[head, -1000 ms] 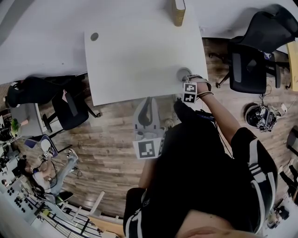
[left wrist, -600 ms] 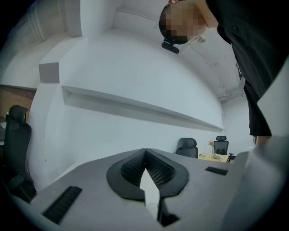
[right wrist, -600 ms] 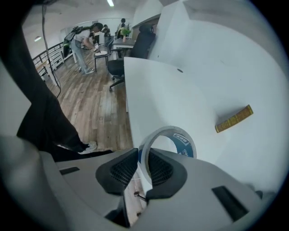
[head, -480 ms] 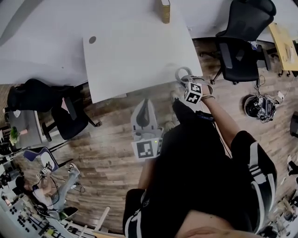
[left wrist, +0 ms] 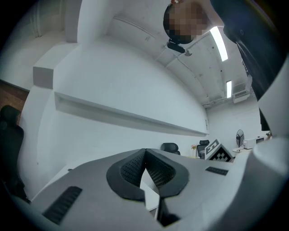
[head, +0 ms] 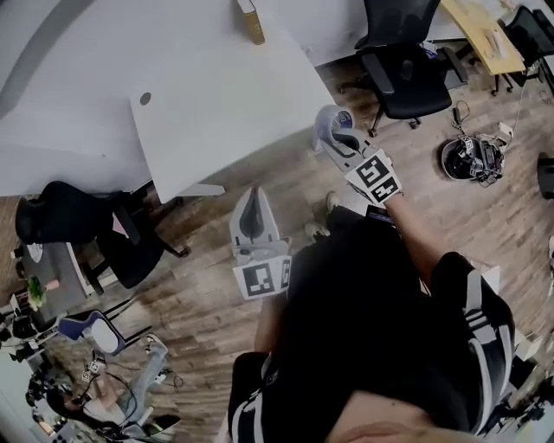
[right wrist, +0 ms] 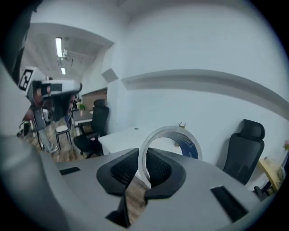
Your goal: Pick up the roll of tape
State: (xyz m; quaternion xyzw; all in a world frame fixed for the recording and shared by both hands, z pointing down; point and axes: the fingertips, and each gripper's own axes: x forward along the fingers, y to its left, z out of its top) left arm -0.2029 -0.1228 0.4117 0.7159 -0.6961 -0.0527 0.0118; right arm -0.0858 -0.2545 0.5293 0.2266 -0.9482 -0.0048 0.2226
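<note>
Roll of tape: the pale, ring-shaped roll of tape [head: 330, 121], blue print inside its core, no longer lies on the near right corner of the white rectangular table [head: 216, 112]. It now hangs in the air just off that corner, over the wooden floor.
Right gripper: the right gripper [head: 336, 138] has the ring's wall between its black ribbed pads, and the jaws are closing on it (only the thin wall is pinched, so I judge the roll could swivel).
Meaning for task: the pick-up looks essentially done; what remains is keeping hold.
Left gripper: the left gripper [head: 251, 201] has its jaws pressed together with nothing between them. It sits before the table's near edge, well apart from the roll.
On the table: a tan upright book-like block [head: 251, 19] at the far edge and a small round grey grommet [head: 144, 99] near the left side.
Around the table: one black office chair [head: 398, 60] to the right, another [head: 95, 229] to the left.
In the way: nothing touches the roll; the right-hand chair is the nearest obstacle.
</note>
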